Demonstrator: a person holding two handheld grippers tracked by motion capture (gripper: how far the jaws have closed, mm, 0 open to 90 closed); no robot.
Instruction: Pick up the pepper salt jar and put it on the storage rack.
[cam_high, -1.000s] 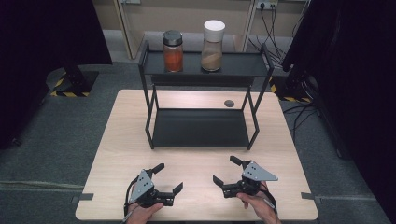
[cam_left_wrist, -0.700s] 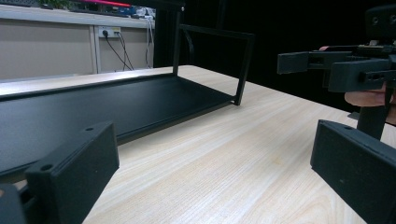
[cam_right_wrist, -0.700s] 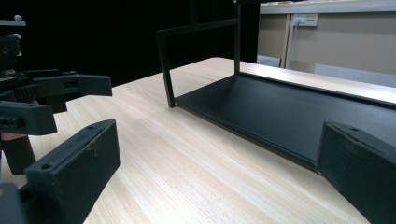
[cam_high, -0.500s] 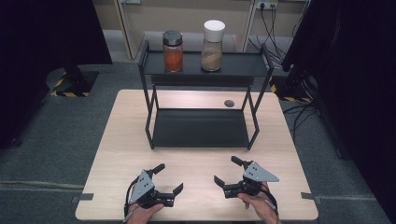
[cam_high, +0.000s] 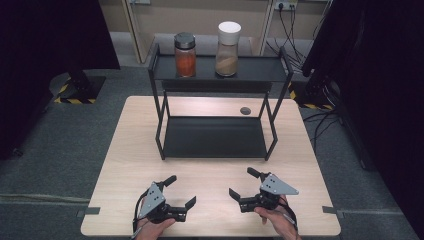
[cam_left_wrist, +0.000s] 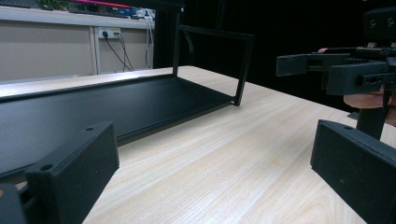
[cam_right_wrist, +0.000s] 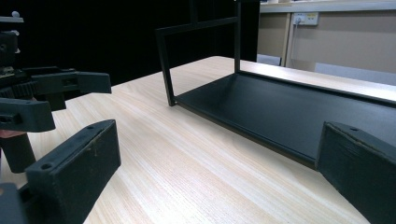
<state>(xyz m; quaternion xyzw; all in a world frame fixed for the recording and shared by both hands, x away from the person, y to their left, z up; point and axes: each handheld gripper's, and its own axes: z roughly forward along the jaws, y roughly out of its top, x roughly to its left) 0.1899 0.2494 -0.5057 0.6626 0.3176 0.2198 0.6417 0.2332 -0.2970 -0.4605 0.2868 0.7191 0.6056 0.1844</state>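
Nothing has shifted since the earlier frames: left gripper (cam_high: 180, 192) and right gripper (cam_high: 240, 183) rest at the near table (cam_high: 125, 165) edge, jaws spread, holding nothing. Starting pose, by my reading. Nearest thing is the black rack (cam_high: 215, 137) just ahead; its top shelf carries the orange-filled jar (cam_high: 185, 55) and tan-filled jar (cam_high: 228, 49), so the next move calls for a long forward, upward reach.

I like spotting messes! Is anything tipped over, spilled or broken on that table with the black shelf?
Nothing stands out. The glass jar of orange powder and the white-lidded jar of tan powder stand upright on the black metal shelf's top tier, nothing spilled. Both the left gripper and right gripper are open and empty.
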